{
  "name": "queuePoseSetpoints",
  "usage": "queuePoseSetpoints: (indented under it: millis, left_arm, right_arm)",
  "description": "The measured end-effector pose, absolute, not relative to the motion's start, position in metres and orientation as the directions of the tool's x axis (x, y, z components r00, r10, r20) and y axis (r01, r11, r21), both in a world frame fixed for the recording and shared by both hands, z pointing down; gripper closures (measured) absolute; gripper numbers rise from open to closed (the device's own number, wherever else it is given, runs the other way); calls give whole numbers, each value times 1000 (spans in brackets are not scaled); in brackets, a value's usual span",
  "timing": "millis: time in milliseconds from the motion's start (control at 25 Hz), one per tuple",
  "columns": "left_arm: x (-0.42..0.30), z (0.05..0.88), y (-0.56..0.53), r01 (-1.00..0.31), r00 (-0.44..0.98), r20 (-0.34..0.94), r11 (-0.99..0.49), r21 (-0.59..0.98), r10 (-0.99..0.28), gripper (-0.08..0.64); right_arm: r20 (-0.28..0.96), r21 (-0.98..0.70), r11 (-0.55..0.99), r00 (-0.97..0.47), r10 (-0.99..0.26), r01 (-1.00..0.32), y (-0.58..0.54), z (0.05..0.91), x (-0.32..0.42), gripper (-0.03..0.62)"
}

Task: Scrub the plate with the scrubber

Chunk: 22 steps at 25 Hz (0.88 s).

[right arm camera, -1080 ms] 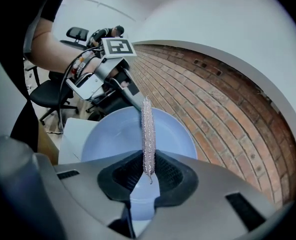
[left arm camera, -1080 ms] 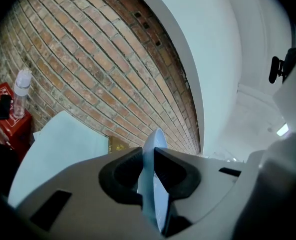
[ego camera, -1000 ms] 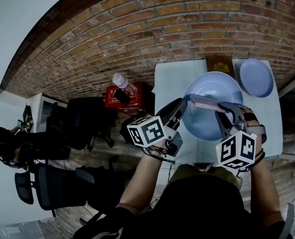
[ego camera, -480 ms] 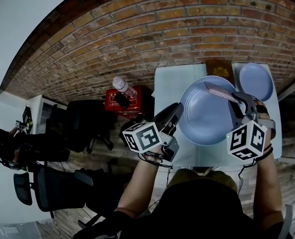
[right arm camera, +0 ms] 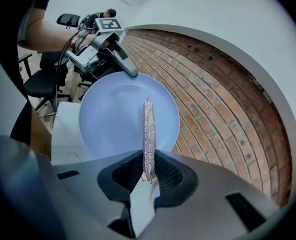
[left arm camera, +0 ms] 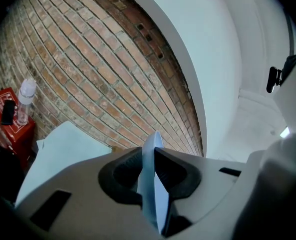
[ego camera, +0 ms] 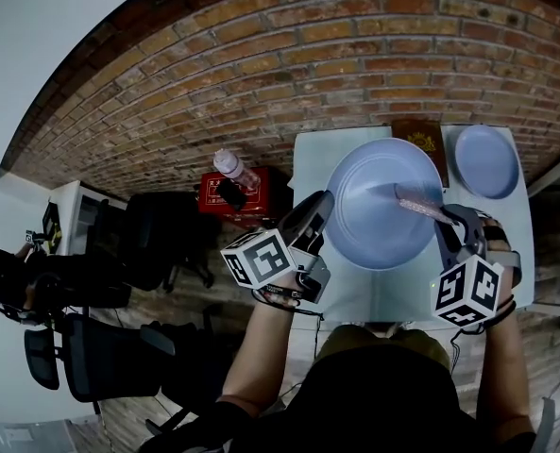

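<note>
No words or numbers can be read. The left cube (ego camera: 258, 258) and the right cube (ego camera: 468, 293) show only black-and-white squares. The brown box (ego camera: 416, 132) has a gold mark, too small to read.

The left gripper (left arm camera: 149, 159) is opening its jaws, the plate (left arm camera: 152, 189) rim between them. A bottle (left arm camera: 25, 100) stands far left of the plate.

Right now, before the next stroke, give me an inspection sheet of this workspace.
Surface: pale rectangular table.
Job's things: large pale blue round plate held by its rim; silvery mesh scrubber across its face.
Clutter: smaller blue plate and brown box on the table.
Grippers: left gripper jaws opening, plate rim between them; right gripper shut on the scrubber.
Cables: thin black cables at the left gripper.
Surroundings: brick wall, black office chairs, red box with clear bottle.
</note>
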<state>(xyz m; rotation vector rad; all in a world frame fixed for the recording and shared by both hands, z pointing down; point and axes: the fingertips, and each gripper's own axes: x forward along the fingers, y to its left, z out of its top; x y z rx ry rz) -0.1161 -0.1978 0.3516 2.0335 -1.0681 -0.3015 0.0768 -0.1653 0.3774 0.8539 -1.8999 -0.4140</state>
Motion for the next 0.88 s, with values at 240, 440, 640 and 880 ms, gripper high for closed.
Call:
queuePoseSetpoints:
  millis: [240,440,640,880]
  left_arm:
    - [-123,355,-204,-592,596,155,-301,748,-788,476]
    - [-124,356,-206,-589,595,149,-303,749,-790,475]
    - [-123,356,-208,-591,596,150,-304,748,-789,474]
    - [-116,358,-205,-584,612,153,-314,748,-776,474]
  right_arm:
    - [677,577,739,-304,-671,-347,-142,396,68,505]
    - [697,554,773,-337,-633,-307,-120,404,53,505]
    - [712,527,809,-383,-588,-263,-100,409,33,505]
    - [697,493,833,-458,-551,-251,-86,405,5,505]
